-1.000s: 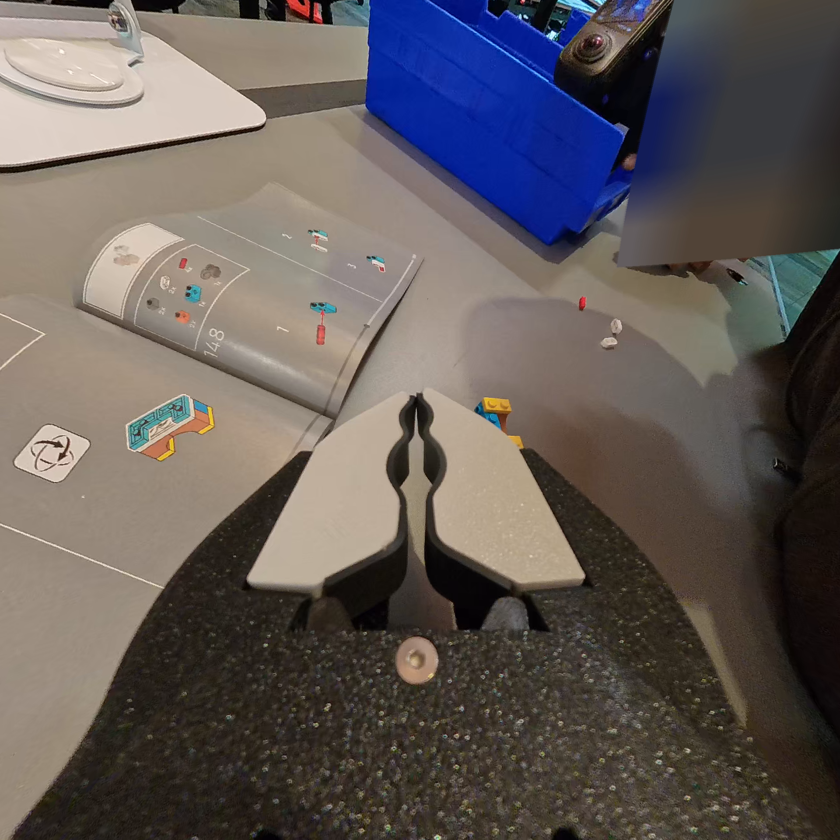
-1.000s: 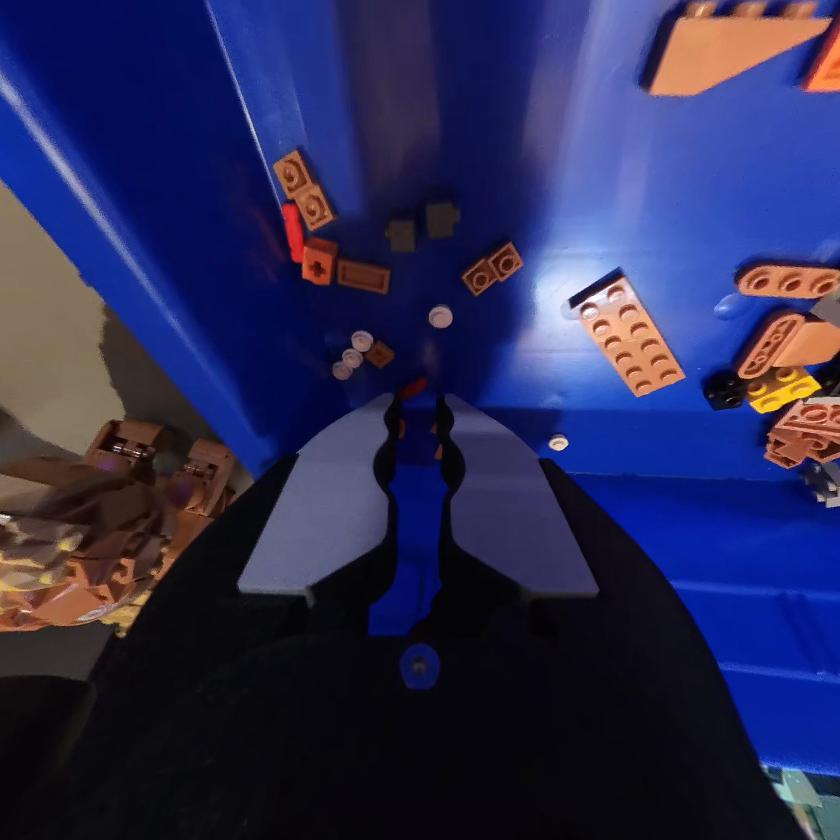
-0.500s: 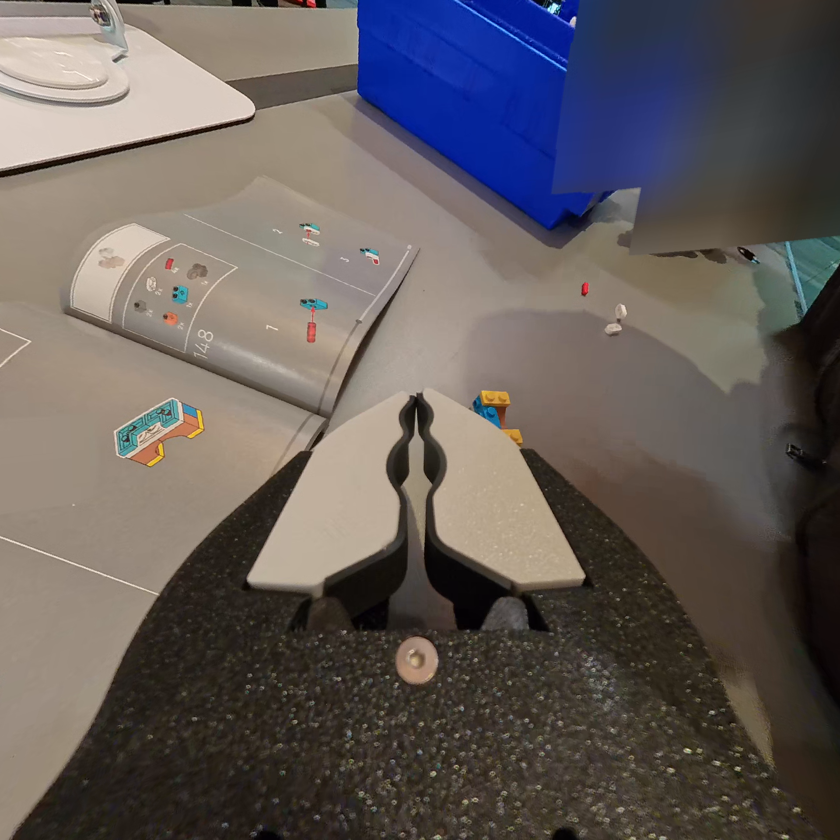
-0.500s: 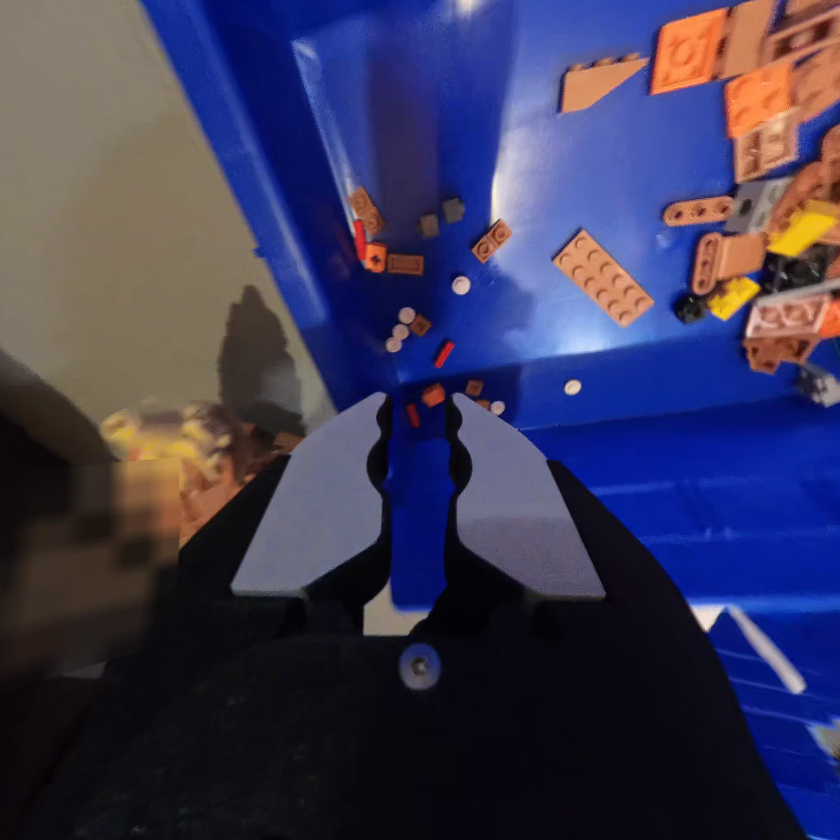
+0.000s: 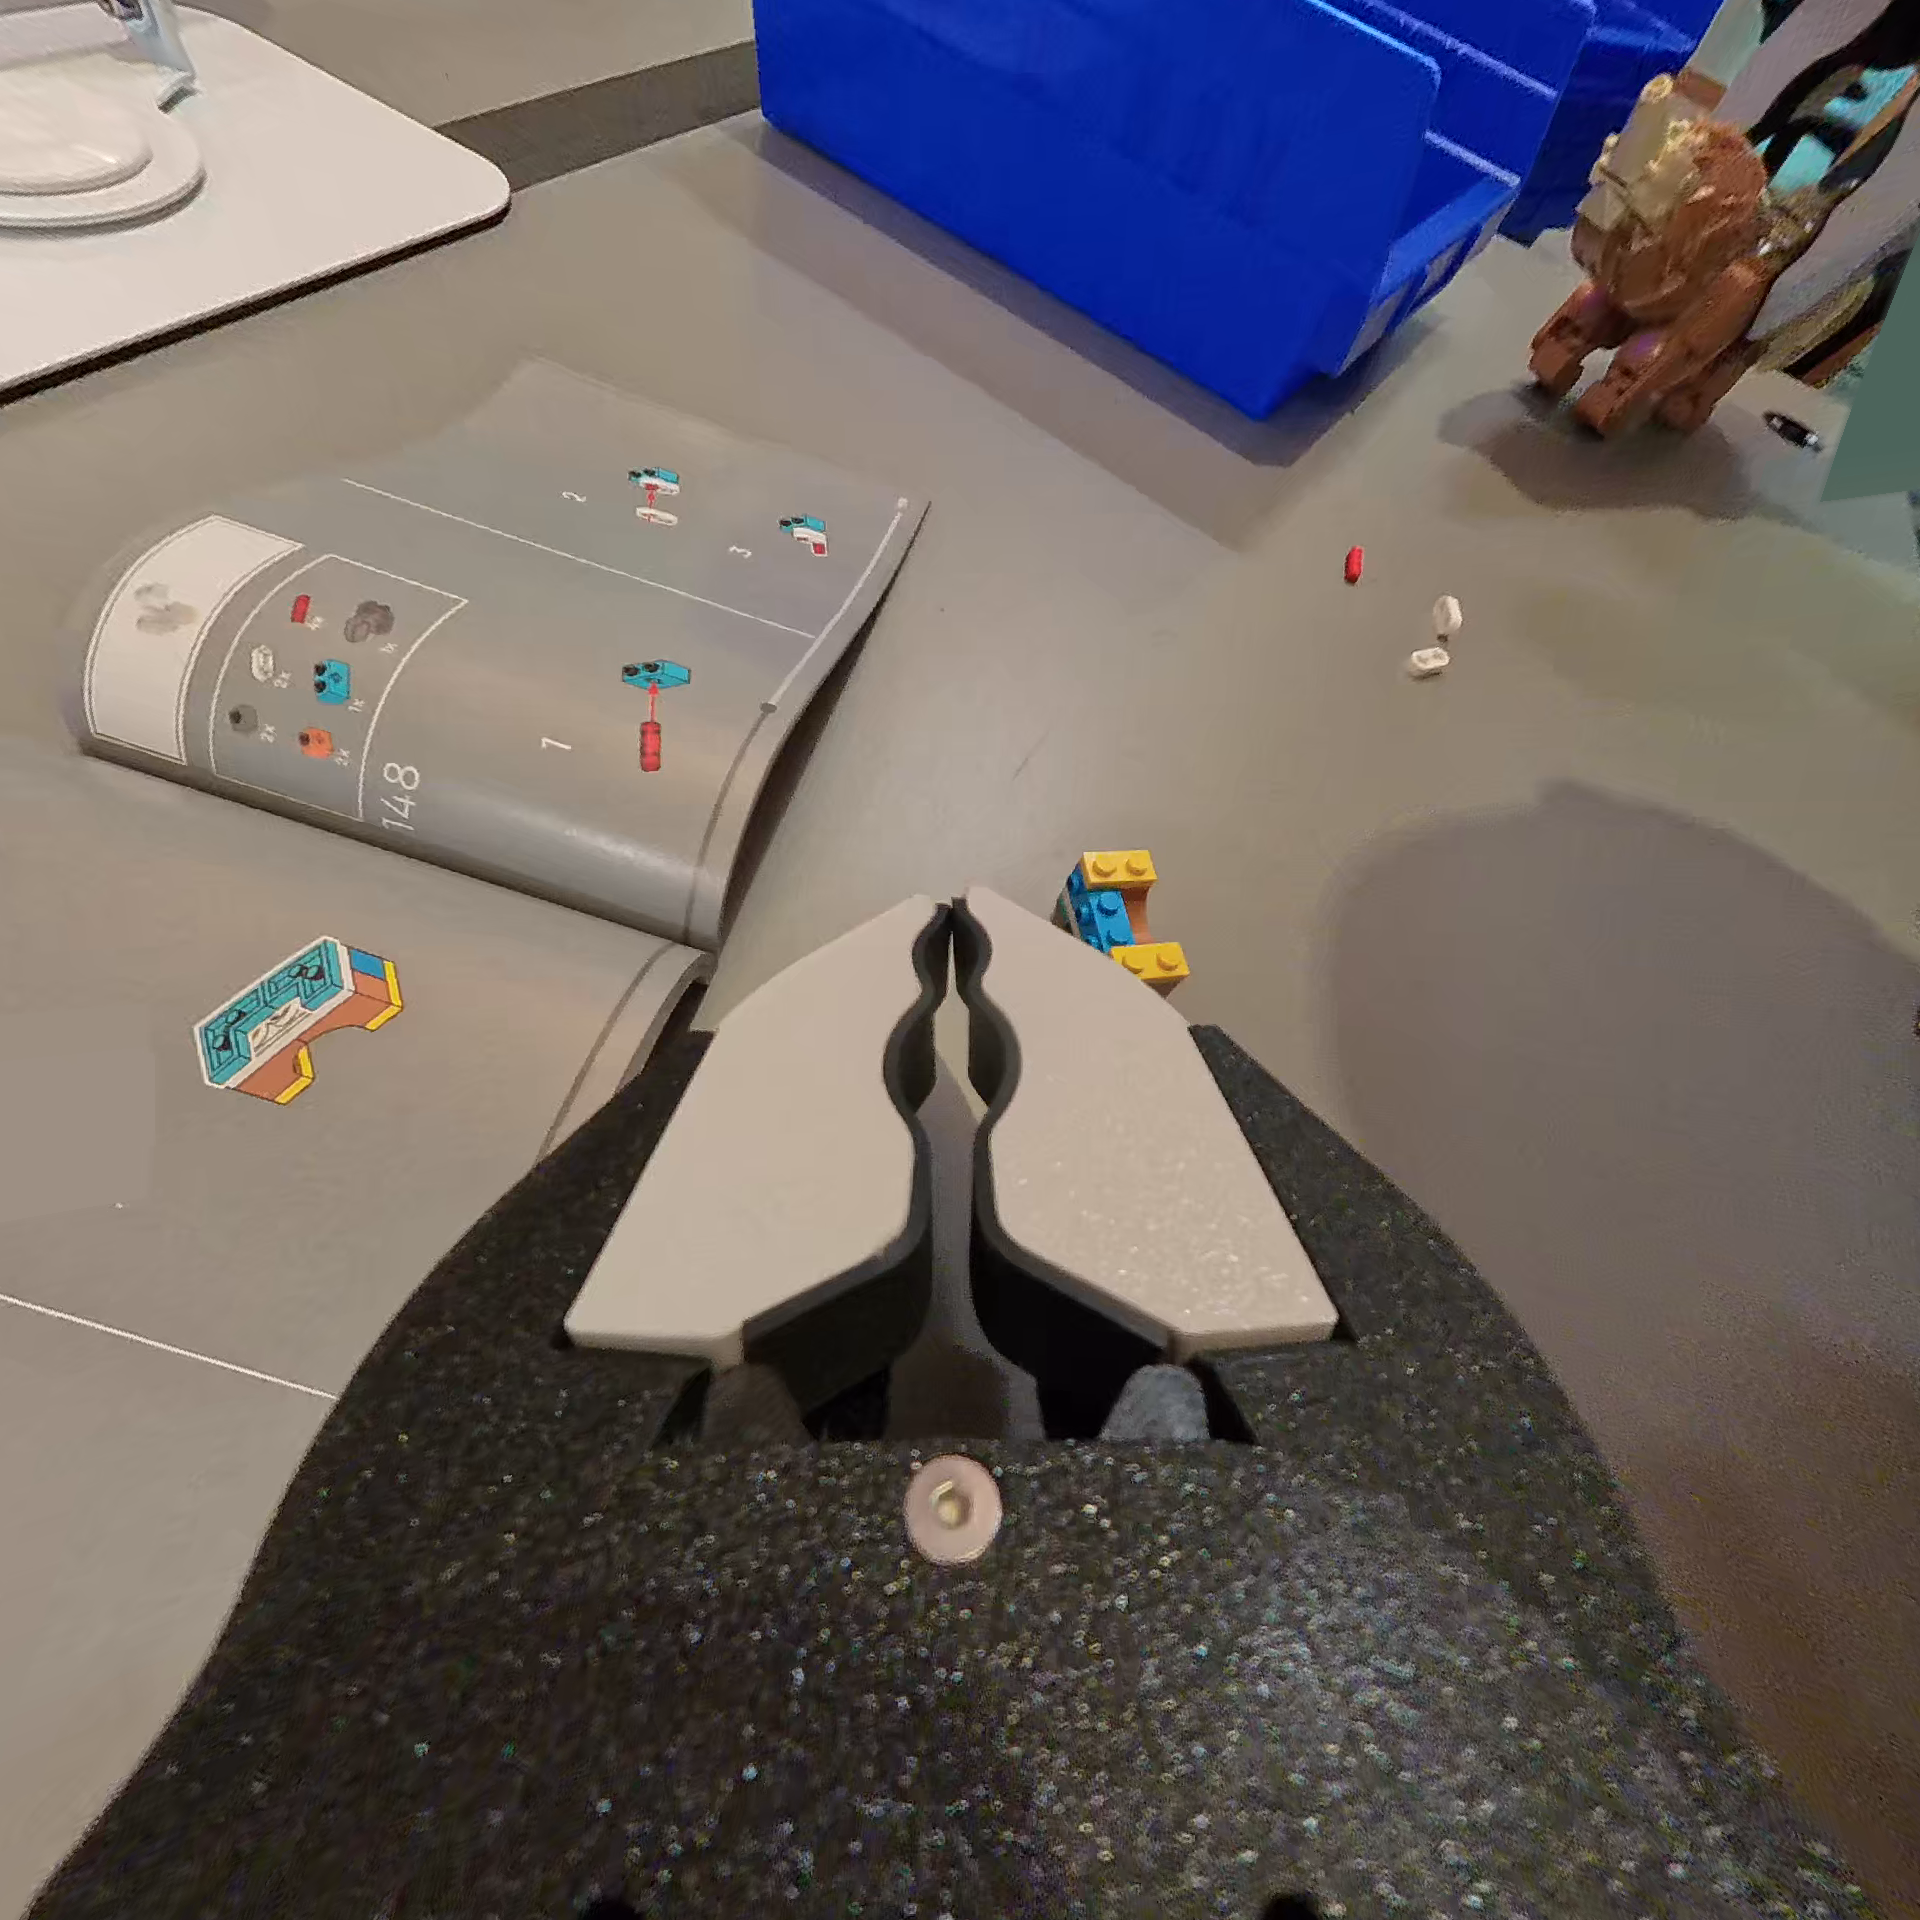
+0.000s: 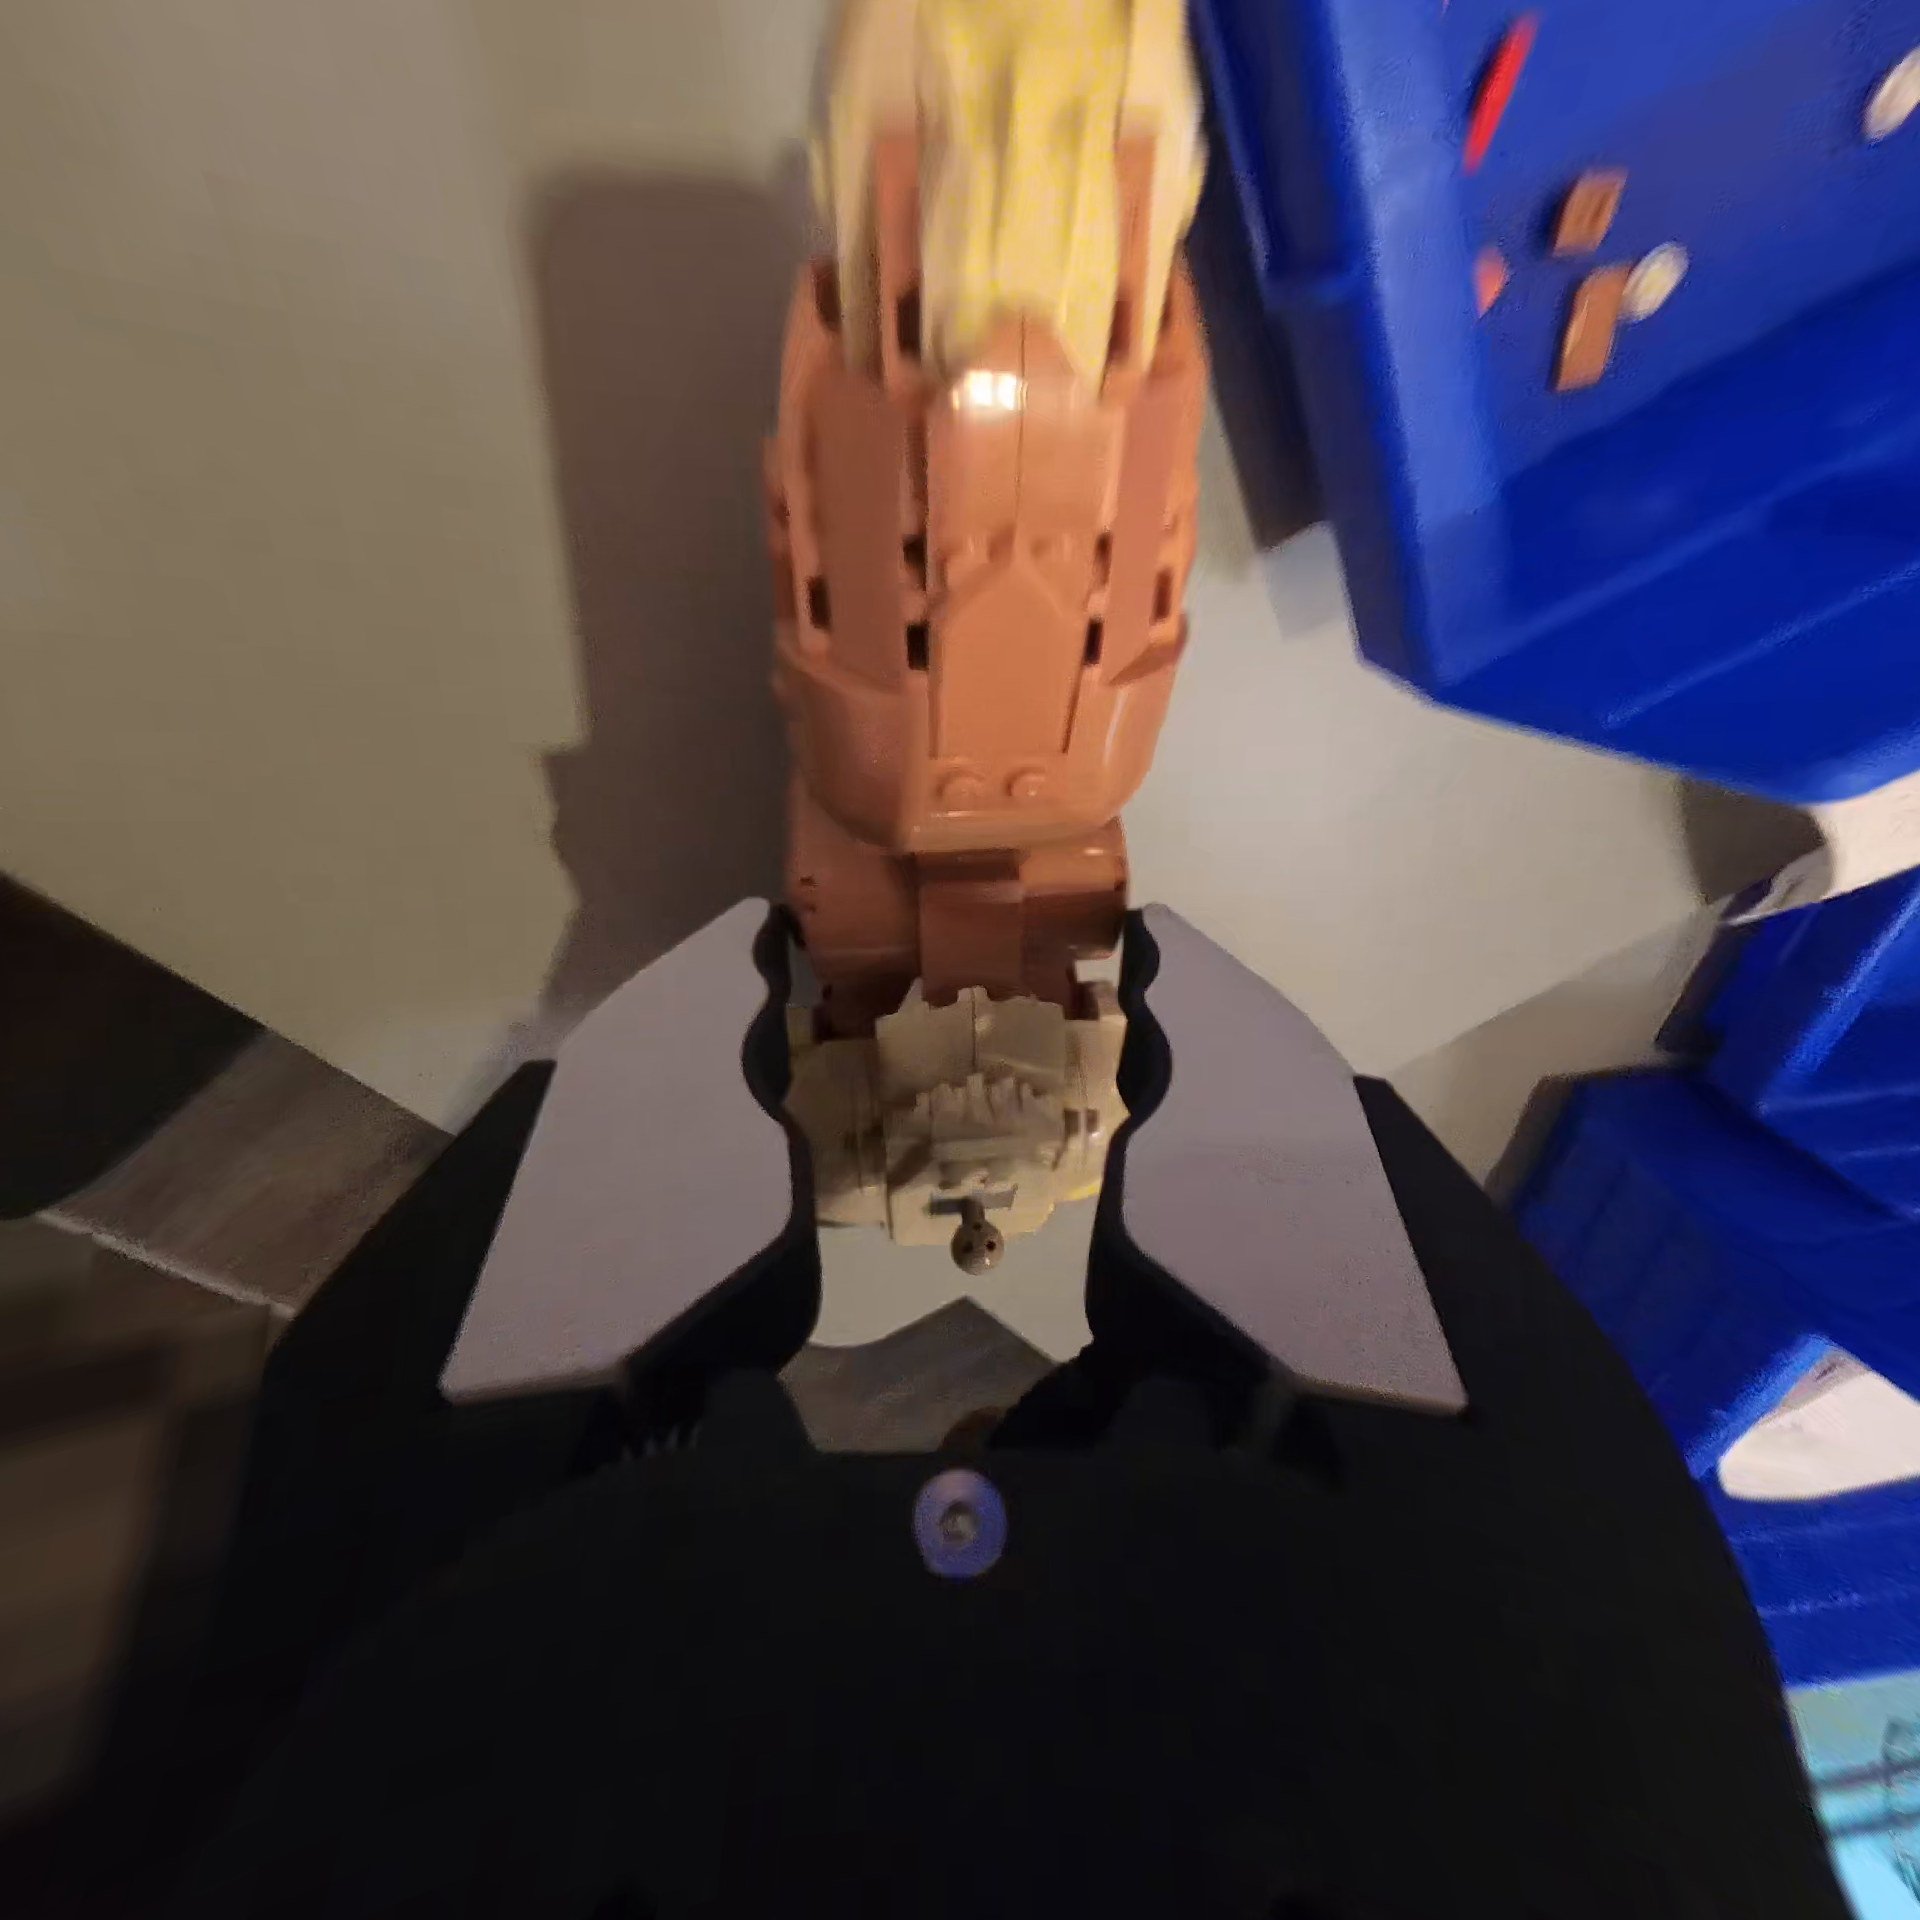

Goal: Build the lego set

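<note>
While the left gripper (image 5: pixel 951 914) is kept pinched shut and empty over the table (image 5: pixel 1195 665), the brown lego animal (image 6: pixel 977 582) beside the blue bin (image 6: pixel 1621 436) is straddled by the wide-spread right gripper (image 6: pixel 951 925). Looks like a grab is being set up, so squeezing gently on the rear end is what's needed next

A brown-and-tan lego animal (image 5: pixel 1673 249) stands beside the bin; a small blue-yellow assembly (image 5: pixel 1120 914) lies near the booklet.

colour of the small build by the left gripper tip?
Blue, yellow and brown bricks; left wrist view shows it best.

Closed left claw (image 5: pixel 951 914) beside small brick assembly (image 5: pixel 1120 914).
</note>
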